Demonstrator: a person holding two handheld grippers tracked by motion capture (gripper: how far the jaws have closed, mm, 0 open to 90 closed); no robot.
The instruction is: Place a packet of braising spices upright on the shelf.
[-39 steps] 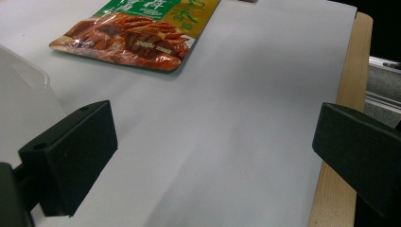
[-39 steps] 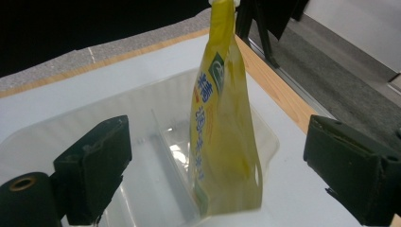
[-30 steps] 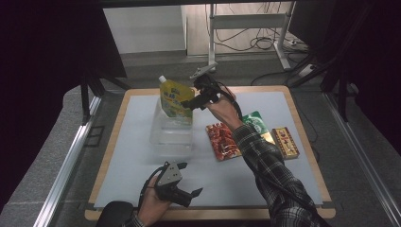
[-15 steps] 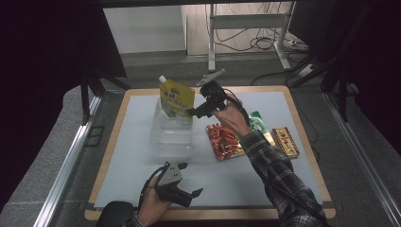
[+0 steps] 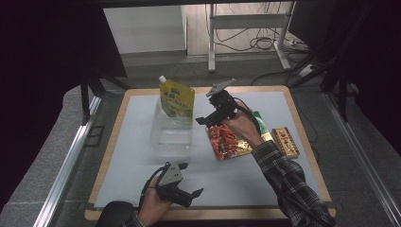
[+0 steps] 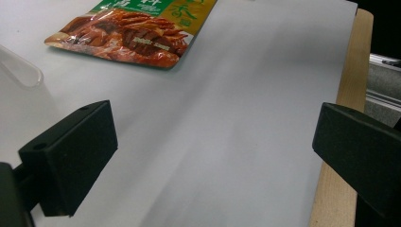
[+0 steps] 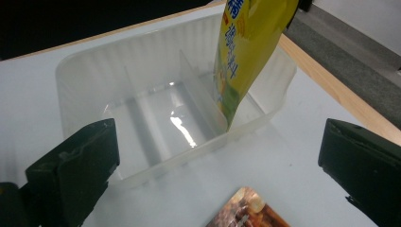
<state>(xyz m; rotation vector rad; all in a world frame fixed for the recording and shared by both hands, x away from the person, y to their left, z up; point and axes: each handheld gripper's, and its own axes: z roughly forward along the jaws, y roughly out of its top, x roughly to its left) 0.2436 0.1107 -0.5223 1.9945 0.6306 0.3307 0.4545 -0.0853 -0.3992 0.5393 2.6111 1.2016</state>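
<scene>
Both grippers stand wide open and empty. Right gripper (image 5: pixel 206 119) has drawn back from the clear plastic divided tray (image 5: pixel 171 137) since a second ago, when it was up against the yellow spouted drink pouch (image 5: pixel 177 98); that suggests the pouch is placed and released. It stands upright, leaning, in the tray's far compartment. Left gripper (image 5: pixel 189 194) rests near the tray's front. The red snack packet (image 5: pixel 226 141) lies right of the tray.

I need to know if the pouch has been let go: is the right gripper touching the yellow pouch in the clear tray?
Apart. The right gripper view shows the right gripper open, jaws empty, with bare table between them and the yellow pouch standing in the clear tray.
</scene>
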